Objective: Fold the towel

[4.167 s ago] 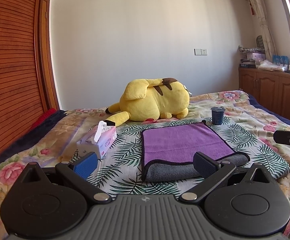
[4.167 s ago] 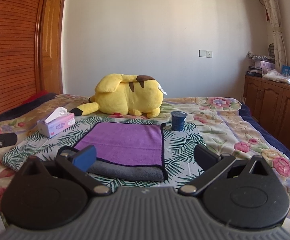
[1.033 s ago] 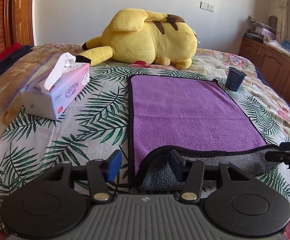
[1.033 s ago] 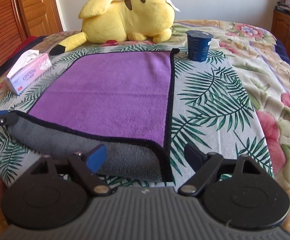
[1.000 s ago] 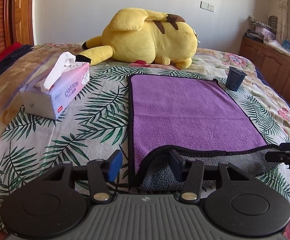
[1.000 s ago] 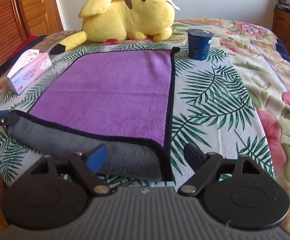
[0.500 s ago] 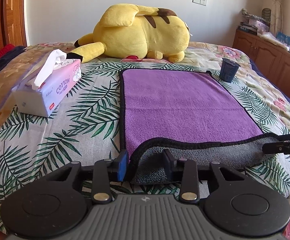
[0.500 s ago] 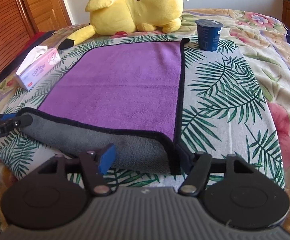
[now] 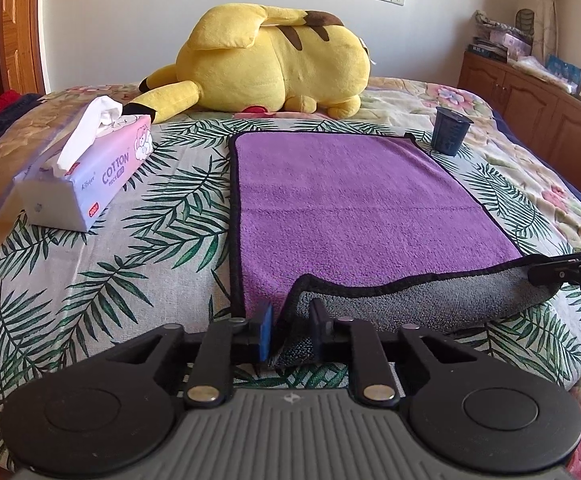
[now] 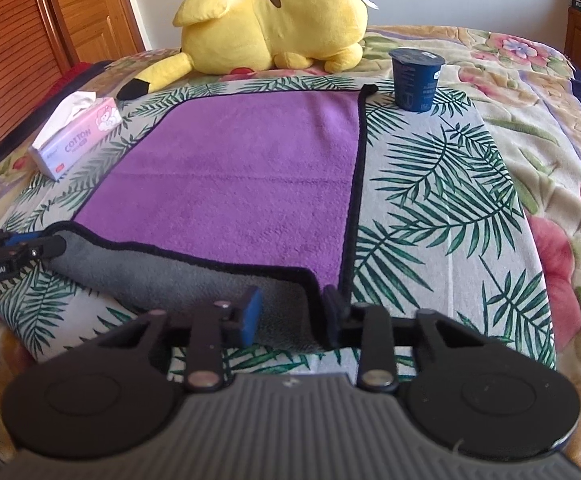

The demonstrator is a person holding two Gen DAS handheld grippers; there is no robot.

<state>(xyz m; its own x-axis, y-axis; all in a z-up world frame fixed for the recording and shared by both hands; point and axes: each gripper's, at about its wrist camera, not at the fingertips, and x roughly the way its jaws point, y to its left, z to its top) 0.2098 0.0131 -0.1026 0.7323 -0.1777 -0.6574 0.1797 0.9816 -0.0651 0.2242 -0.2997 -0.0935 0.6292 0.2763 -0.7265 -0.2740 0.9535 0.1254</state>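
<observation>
A purple towel (image 9: 346,204) with a grey underside and black trim lies flat on the leaf-print bed cover, its near edge turned up to show grey. My left gripper (image 9: 290,330) is shut on the towel's near left corner. My right gripper (image 10: 290,312) is closed around the near right corner of the towel (image 10: 242,168), with the grey cloth filling the gap between its fingers. Each gripper shows at the edge of the other's view, pinching the lifted edge.
A pink tissue box (image 9: 86,176) sits left of the towel. A dark blue cup (image 9: 450,130) stands at its far right corner, also in the right wrist view (image 10: 416,78). A yellow plush toy (image 9: 266,60) lies behind. Wooden cabinets (image 9: 530,96) stand on the right.
Both grippers came down from above the bed to the towel's near corners and closed on them. The near edge is now lifted slightly off the cover.
</observation>
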